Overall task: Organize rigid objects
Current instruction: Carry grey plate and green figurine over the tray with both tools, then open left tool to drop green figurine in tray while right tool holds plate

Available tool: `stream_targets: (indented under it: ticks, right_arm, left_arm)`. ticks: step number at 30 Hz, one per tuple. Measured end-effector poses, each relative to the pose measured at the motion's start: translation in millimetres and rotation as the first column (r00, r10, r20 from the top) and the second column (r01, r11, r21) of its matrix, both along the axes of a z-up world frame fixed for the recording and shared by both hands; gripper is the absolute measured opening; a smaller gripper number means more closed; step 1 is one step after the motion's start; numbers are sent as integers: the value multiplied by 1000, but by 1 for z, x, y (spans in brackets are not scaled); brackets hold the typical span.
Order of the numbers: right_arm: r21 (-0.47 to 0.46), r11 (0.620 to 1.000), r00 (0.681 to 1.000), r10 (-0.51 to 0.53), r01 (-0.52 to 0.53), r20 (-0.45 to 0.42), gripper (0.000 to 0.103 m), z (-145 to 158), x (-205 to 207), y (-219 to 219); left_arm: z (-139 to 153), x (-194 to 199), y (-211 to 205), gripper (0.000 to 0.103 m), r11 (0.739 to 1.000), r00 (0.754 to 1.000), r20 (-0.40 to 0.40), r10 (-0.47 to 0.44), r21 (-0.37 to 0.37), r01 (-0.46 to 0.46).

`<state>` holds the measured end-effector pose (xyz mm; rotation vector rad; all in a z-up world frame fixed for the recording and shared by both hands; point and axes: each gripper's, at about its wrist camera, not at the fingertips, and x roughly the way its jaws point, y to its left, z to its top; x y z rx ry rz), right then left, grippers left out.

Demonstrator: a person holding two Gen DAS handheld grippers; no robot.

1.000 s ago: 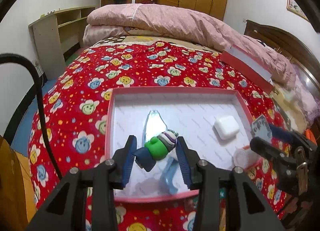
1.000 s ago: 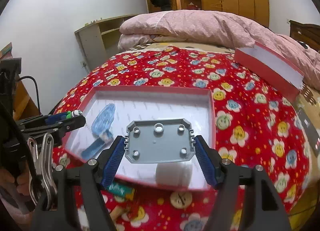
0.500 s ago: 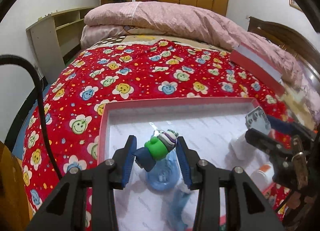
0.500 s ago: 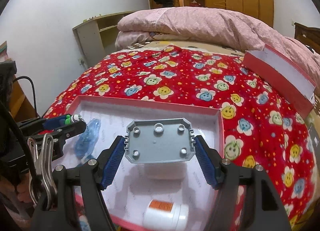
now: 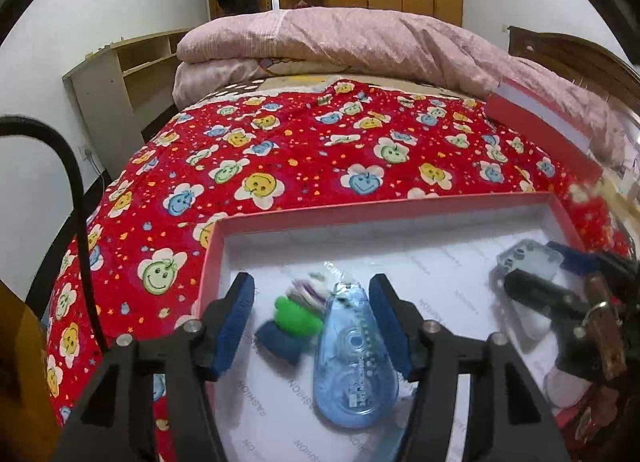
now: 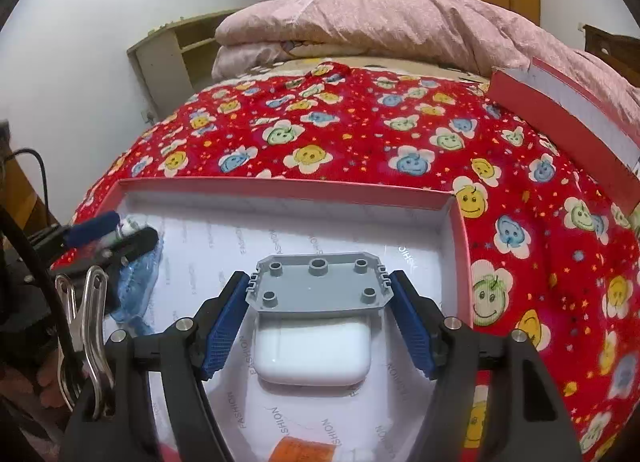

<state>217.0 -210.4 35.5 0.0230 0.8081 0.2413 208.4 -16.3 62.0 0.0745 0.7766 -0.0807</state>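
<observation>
While the green-and-blue toy (image 5: 294,322) lies blurred between the spread fingers of the left gripper (image 5: 312,326), beside the blue tape dispenser (image 5: 354,362) in the red tray (image 5: 360,208), the right gripper (image 6: 318,316) stays clamped on the grey plate (image 6: 318,282) above the white case (image 6: 314,350). Placing appears underway; next, the plate needs a bare patch of tray and a gentle release.

The little green-and-navy toy (image 5: 294,324) between the left gripper's (image 5: 312,326) fingers is smeared with blur, so contact is unclear. The blue tape dispenser (image 5: 354,366) runs off the bottom edge. Under the grey plate (image 6: 318,288), the white case's (image 6: 312,354) far end is hidden. An orange label (image 6: 302,452), perhaps a bottle's, is cropped.
</observation>
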Motion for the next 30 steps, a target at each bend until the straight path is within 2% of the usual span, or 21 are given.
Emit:
stream_targets:
  ticks: [4,10,15,25,30]
  right_arm:
    - [11,1000,1000,-26,26,-3,72,-1,3,-2]
    - [1,1000,1000,-30,30,-7,72,-2,5,-2]
    - [14,1000,1000,-24,24,-5,72,1,4,-3]
    - [61,998,998,9,-13,67,72,30,-22,-9]
    - [97,995,997,28,-34,71,72,40,-42,-12]
  left_arm:
    - [-4,10,5,64,999,999,-33,0,-38,-1]
    - [-8,11,-8,69,999,1000,-16,5,39,-4]
    - [-6,12,-4,69,1000,998,-57,9,11,-8]
    - [23,-12,11,69,998,997,-42,59,-36,-60]
    - [37,-31,14,69,996,997,-40,66,-60,-68]
